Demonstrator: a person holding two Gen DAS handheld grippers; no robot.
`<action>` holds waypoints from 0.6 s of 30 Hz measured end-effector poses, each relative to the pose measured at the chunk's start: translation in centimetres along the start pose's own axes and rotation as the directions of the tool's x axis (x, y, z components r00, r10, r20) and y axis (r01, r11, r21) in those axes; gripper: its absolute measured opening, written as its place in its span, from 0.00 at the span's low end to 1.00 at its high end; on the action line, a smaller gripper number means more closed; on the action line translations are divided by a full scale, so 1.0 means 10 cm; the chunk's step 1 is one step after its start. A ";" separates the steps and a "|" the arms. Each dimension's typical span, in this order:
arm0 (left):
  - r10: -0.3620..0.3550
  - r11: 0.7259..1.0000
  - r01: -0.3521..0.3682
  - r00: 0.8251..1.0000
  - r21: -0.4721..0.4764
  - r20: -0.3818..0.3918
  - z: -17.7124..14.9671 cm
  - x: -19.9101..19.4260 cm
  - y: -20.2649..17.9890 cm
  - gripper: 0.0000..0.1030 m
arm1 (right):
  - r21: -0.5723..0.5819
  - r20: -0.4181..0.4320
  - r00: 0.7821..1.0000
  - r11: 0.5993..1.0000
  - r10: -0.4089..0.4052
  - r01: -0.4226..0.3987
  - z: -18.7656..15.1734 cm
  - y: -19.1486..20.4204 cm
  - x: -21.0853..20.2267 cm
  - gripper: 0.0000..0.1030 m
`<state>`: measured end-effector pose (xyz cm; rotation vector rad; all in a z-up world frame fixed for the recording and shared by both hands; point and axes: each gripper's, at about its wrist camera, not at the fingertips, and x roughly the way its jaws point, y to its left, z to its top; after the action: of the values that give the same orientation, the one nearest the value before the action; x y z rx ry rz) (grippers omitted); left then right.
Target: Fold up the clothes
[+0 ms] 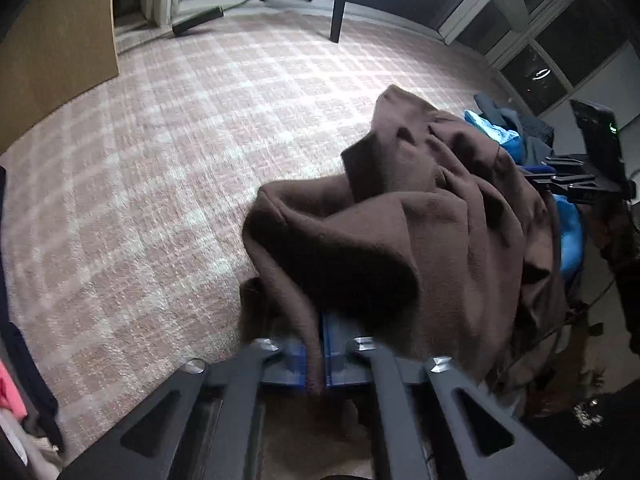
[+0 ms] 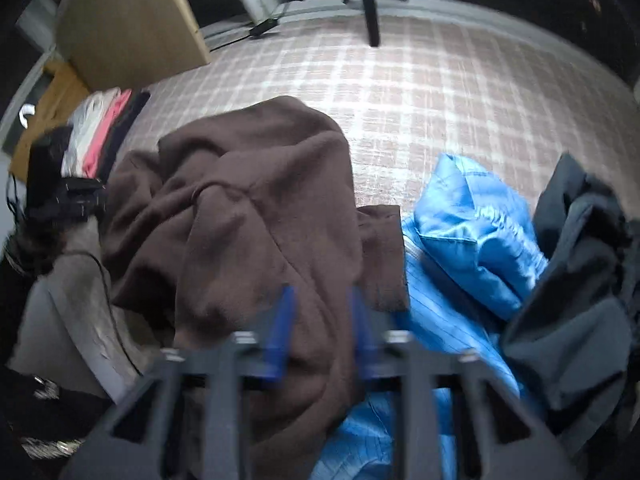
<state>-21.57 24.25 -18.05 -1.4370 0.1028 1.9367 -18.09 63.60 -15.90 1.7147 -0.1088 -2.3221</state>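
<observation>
Brown garment [image 1: 420, 232] pinched by left hand-held gripper [image 1: 316, 364].

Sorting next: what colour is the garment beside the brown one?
Bright blue garment; clearest in the right wrist view.

A crumpled dark brown fleece garment [image 1: 432, 232] hangs bunched in thick folds above the carpet, one narrow fold pinched between blue pads. Beside it lies a rumpled bright blue shiny garment [image 2: 468, 232], partly under the brown fabric, touching a heaped dark grey garment [image 2: 576, 280].
</observation>
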 end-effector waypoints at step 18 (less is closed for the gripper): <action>0.027 0.999 -0.022 0.992 -0.039 0.120 0.00 -0.15 -0.08 0.03 | 0.058 0.035 0.999 0.998 -0.041 0.039 0.30 0.50 0.13 0.04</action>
<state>-20.90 24.15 -16.51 -1.3441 0.0288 2.0507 -20.49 58.22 -15.14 1.7174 -0.1500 -2.4014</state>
